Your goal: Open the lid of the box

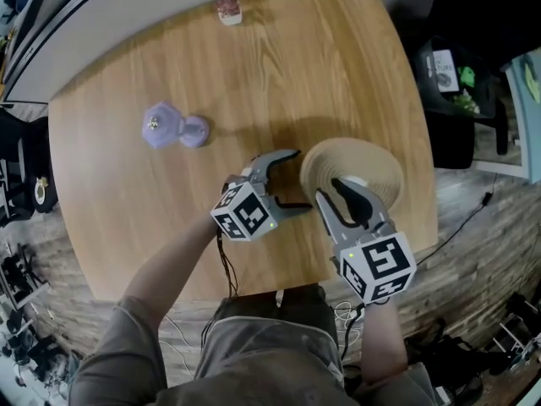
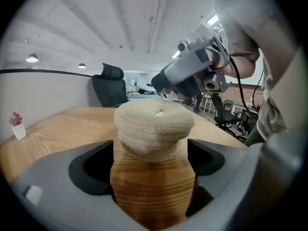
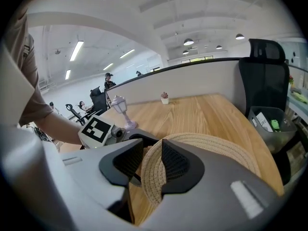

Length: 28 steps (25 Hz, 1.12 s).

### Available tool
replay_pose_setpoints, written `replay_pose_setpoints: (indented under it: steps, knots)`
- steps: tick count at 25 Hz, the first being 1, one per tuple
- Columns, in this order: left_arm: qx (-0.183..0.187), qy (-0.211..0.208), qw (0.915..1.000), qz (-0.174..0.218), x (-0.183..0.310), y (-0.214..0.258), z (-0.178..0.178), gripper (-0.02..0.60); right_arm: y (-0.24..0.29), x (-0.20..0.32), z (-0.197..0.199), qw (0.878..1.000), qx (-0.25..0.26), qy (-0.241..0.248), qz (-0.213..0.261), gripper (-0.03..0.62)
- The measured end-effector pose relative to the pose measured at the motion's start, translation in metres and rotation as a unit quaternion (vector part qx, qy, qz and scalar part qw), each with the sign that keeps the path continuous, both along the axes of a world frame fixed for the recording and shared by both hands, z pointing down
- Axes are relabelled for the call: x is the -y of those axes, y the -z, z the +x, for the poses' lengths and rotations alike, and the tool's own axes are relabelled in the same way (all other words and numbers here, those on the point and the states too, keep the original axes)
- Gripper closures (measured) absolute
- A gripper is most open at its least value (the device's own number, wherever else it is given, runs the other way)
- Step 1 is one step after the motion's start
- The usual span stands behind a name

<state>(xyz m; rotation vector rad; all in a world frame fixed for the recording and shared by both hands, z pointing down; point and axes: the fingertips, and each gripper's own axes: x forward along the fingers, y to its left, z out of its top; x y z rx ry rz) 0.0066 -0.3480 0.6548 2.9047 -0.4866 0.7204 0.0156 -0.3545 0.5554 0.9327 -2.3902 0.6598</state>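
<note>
A round woven straw box (image 1: 372, 163) stands near the table's front right edge, and its lid (image 2: 155, 117) sits on top of its body. My right gripper (image 1: 331, 191) reaches over it from the near side. Its jaws are shut on the lid's rim (image 3: 151, 165), which fills the gap between the pads. My left gripper (image 1: 303, 178) is at the box's left side with its jaws spread wide. The box (image 2: 154, 138) stands just ahead of them, and neither finger touches it.
A purple lamp-shaped ornament (image 1: 173, 129) lies on the wooden table (image 1: 110, 193) at the left. A small potted plant (image 1: 229, 11) stands at the far edge. Beyond the table's right side are a bin (image 3: 269, 121) and a black office chair (image 3: 264, 76).
</note>
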Motion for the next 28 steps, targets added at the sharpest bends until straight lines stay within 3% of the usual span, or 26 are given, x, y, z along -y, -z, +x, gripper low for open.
replay_pose_setpoints:
  steps: [14, 28]
  knots:
    - [0.02, -0.015, 0.9997, -0.002, 0.008, -0.009, 0.024, 0.112, -0.029, -0.011, -0.007, 0.998, -0.035, 0.038, -0.022, 0.467]
    - [0.029, -0.003, 0.9995, 0.007, 0.009, -0.01, 0.026, 0.144, -0.059, -0.016, -0.022, 0.981, -0.171, 0.093, -0.022, 0.465]
